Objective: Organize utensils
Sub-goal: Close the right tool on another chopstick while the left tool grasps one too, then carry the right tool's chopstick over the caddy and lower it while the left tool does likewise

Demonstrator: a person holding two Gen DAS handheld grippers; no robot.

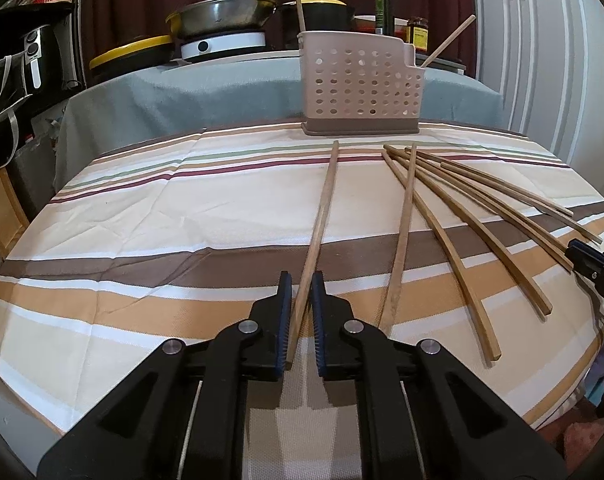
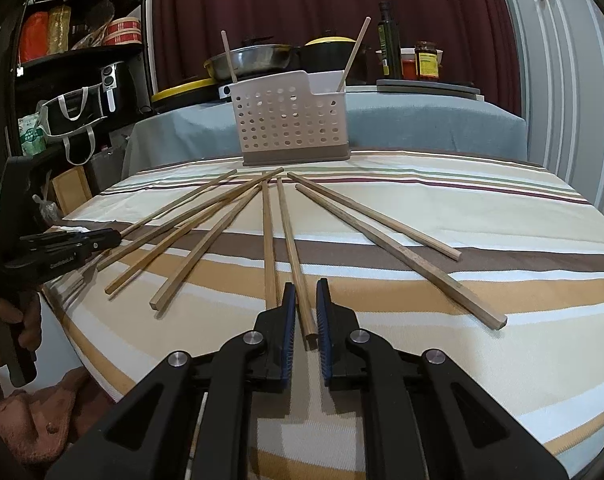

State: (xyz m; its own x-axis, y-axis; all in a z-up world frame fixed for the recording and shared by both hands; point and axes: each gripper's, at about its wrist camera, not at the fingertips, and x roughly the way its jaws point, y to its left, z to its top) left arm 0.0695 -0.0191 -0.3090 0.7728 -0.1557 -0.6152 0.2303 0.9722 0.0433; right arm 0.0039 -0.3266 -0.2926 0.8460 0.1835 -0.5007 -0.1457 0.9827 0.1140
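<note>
Both jaw pairs stand narrowly parted, each with one chopstick lying in the gap. Left gripper (image 1: 300,280): the leftmost chopstick (image 1: 321,216) runs between the blue pads toward 12 o'clock, close against the left pad; contact on the right pad cannot be confirmed. Right gripper (image 2: 302,286): the near end of a chopstick (image 2: 292,240) sits between the pads, with slim gaps visible on both sides.

Only the right wrist view shows a hand (image 2: 18,320) on the left gripper's handle at 9 o'clock, plus a black shelf (image 2: 78,52) behind it. Only the left wrist view shows the right gripper's tip entering at 3 o'clock, near the ends of the fanned chopsticks.

Remaining chopsticks (image 2: 397,248) lie fanned on the striped tablecloth (image 1: 142,216), their far ends converging toward the perforated utensil caddy (image 1: 357,88) at 12 o'clock. The caddy stands upright at the cloth's far edge, well apart from both grippers, with two sticks already leaning in it. Neighbouring chopsticks lie just beside each gripped-at one. Behind the caddy: a pan (image 1: 222,12), a yellow-lidded pot, bottles.
</note>
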